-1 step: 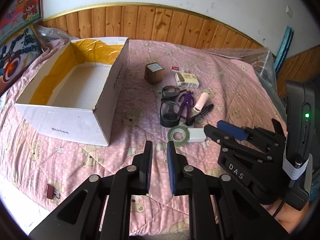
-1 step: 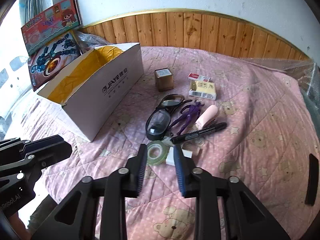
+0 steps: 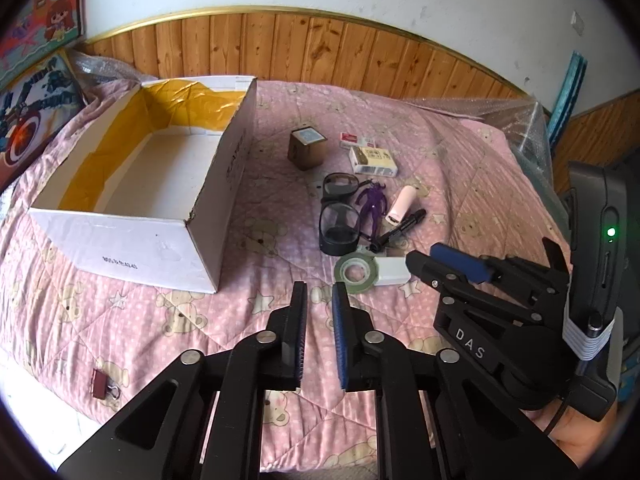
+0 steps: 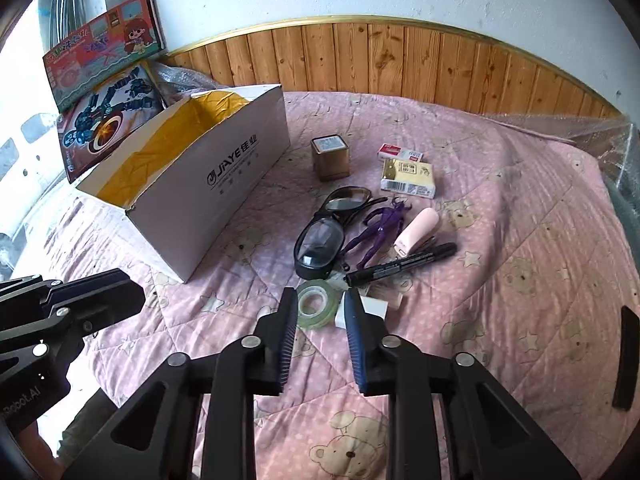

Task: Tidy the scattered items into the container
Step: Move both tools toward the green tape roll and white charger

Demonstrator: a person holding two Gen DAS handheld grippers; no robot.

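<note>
Lying flat on the bed, the tape roll sits just beyond the right tongs, dead ahead and between their parted tips, the left tongs farther off, also parted and empty. The box stands far left. A white block behind the right tip is partly hidden.

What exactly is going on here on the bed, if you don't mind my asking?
A person holds a gripper in each hand over a pink quilt, tidying small items into the white cardboard box, which looks empty. Both the left gripper and right gripper are open and hold nothing. The right one hovers just short of the tape roll. The goggles, marker, purple figure and the rest lie on the quilt.
</note>
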